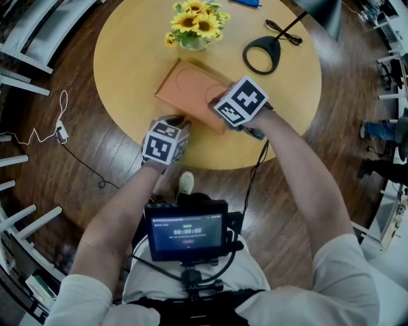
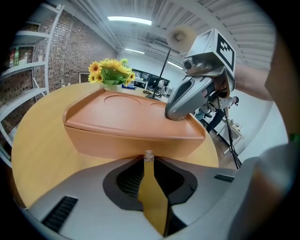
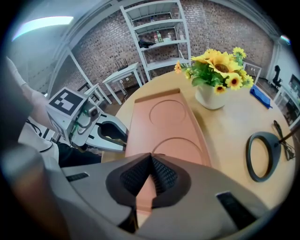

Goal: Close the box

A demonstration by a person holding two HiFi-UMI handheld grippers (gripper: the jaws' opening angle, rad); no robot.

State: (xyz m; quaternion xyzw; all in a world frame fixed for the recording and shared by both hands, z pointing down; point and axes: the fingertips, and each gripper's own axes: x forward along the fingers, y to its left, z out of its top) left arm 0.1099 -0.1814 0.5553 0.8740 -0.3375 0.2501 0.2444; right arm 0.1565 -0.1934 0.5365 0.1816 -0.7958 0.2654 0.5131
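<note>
A flat orange box (image 1: 191, 92) lies on the round wooden table (image 1: 127, 70) with its lid down. My left gripper (image 1: 183, 121) sits at the box's near corner. In the left gripper view its jaws (image 2: 148, 157) close on a small clear nub right at the box's front wall (image 2: 126, 140); I cannot tell whether the nub belongs to the box. My right gripper (image 1: 215, 102) rests on the lid's right end, shut, tips together on the lid (image 3: 151, 157). Each gripper shows in the other's view: the right gripper (image 2: 187, 101) and the left gripper (image 3: 105, 136).
A vase of sunflowers (image 1: 194, 25) stands just behind the box. A black ring-shaped lamp base (image 1: 261, 56) with its cable lies to the right. A blue thing (image 1: 245, 3) sits at the far edge. A white cable (image 1: 64, 134) lies on the wood floor; shelving lines the left.
</note>
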